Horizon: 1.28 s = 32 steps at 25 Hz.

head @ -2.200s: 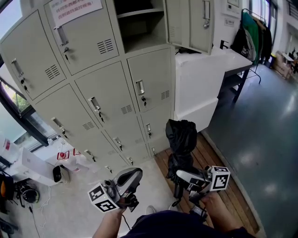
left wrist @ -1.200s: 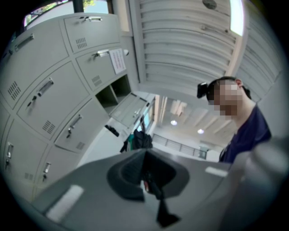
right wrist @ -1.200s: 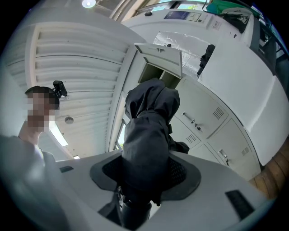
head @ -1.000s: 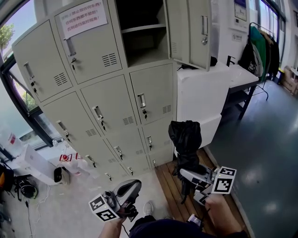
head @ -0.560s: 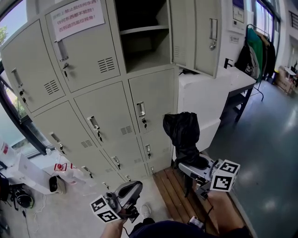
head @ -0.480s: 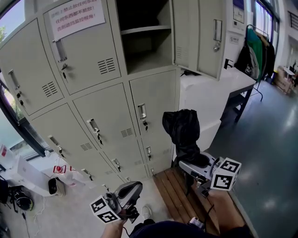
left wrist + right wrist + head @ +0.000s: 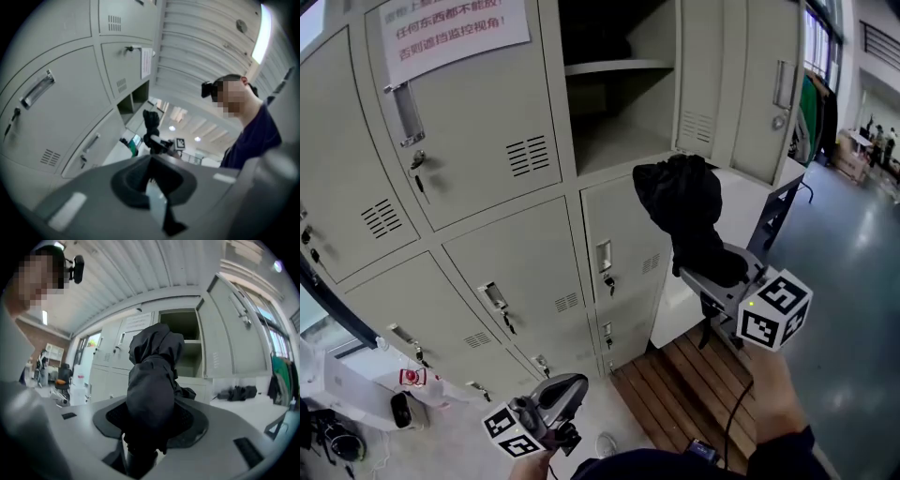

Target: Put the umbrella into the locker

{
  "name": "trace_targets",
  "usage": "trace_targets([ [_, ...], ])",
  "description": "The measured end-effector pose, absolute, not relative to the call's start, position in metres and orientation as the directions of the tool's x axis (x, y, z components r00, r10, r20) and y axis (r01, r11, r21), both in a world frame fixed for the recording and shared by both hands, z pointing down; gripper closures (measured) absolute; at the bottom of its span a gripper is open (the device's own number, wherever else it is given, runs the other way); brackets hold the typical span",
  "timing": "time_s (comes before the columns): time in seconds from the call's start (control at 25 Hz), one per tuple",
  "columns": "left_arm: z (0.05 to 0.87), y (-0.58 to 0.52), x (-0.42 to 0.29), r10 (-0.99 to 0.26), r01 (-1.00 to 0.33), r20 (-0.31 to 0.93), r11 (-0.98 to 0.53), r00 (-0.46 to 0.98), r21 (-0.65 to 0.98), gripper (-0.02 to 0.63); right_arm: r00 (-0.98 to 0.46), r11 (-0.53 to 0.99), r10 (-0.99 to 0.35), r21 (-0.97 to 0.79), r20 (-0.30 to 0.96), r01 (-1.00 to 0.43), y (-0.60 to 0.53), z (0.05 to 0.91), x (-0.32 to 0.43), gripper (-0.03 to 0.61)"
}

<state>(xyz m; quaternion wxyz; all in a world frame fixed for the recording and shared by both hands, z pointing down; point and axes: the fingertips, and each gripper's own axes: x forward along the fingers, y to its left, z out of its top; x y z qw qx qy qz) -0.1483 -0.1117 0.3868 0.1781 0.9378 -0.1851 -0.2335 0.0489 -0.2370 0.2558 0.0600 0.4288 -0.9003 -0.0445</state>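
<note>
A black folded umbrella [image 7: 687, 216] stands up out of my right gripper [image 7: 719, 272], which is shut on its lower part. It hangs in front of the lower edge of the open locker compartment [image 7: 619, 112], just to its right. In the right gripper view the umbrella [image 7: 152, 380] fills the gap between the jaws of my right gripper [image 7: 150, 430], and the open compartment [image 7: 180, 341] shows behind it. My left gripper [image 7: 567, 392] hangs low near the floor, jaws together and empty. The left gripper view shows my left gripper [image 7: 152, 185] and, far off, the umbrella [image 7: 150, 123].
The compartment's door [image 7: 759, 84] stands open to the right. The other locker doors are closed; one bears a paper notice [image 7: 455, 28]. A wooden floor platform [image 7: 694, 375] lies below. A dark bundle [image 7: 239, 392] rests on a white table at right. Bags [image 7: 333, 436] sit on the floor at left.
My right gripper has lifted the umbrella from near the floor up to the open compartment's level. The lockers now look closer. My left gripper stays low.
</note>
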Motion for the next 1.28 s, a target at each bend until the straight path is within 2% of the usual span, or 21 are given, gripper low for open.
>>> trace_targets([
  [0.32, 0.389, -0.149, -0.182, -0.351, -0.163, -0.399, -0.886, 0.847, 0.433, 0.611, -0.445, 0.48, -0.877, 0.342, 0.18, -0.808, -0.333, 0.199, 0.025, 0.374],
  [0.76, 0.387, -0.177, -0.209, -0.316, -0.117, -0.436, -0.898, 0.843, 0.424, 0.611, -0.262, 0.43, -0.892, 0.515, 0.369, -0.741, -0.437, 0.168, 0.012, 0.374],
  [1.08, 0.387, -0.191, -0.21, -0.331, -0.123, -0.449, -0.894, 0.83, 0.431, 0.611, -0.228, 0.484, -0.851, 0.539, 0.473, -0.689, -0.505, 0.146, -0.009, 0.374],
  [1.28, 0.366, -0.207, -0.2, -0.307, -0.126, -0.468, -0.917, 0.829, 0.378, 0.611, -0.248, 0.526, -0.819, 0.504, 0.518, -0.686, -0.536, 0.153, -0.018, 0.374],
])
